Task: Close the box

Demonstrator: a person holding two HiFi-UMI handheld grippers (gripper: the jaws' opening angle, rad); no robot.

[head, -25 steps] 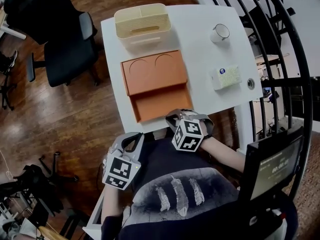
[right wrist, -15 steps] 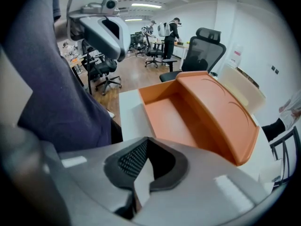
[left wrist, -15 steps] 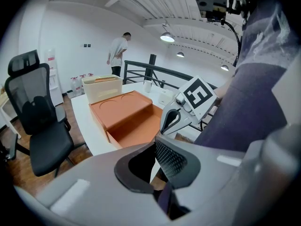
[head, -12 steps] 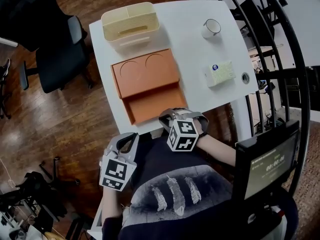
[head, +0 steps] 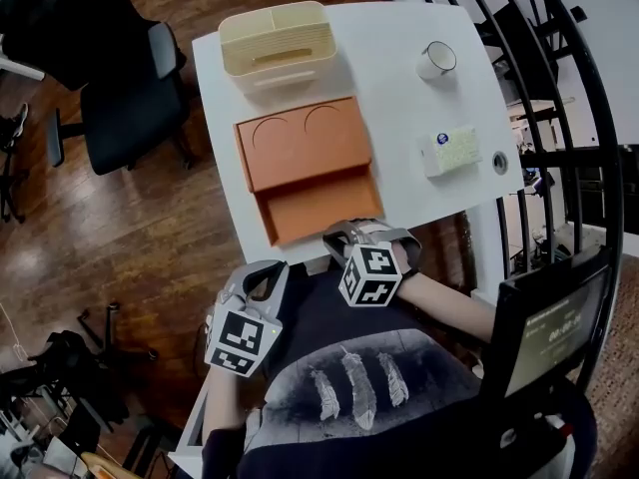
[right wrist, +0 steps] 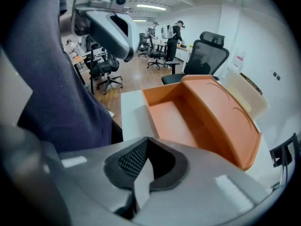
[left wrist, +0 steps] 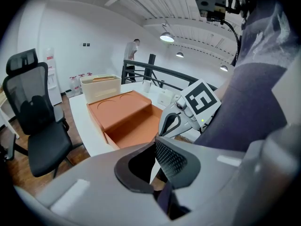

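While the box (head: 305,158) lies open beyond them, left gripper (head: 262,281) and right gripper (head: 351,236) show jaws pressed together; empty.

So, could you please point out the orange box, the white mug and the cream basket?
orange box (head: 305,143): head view, on its top panel.
white mug (head: 437,61): head view, on its mouth.
cream basket (head: 290,76): head view, on its near wall.

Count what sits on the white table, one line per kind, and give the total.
Orange rectangular box, not fully closed: 1
Cream plastic basket: 1
White round mug: 1
Pale rectangular packet with a blue label: 1
Total: 4
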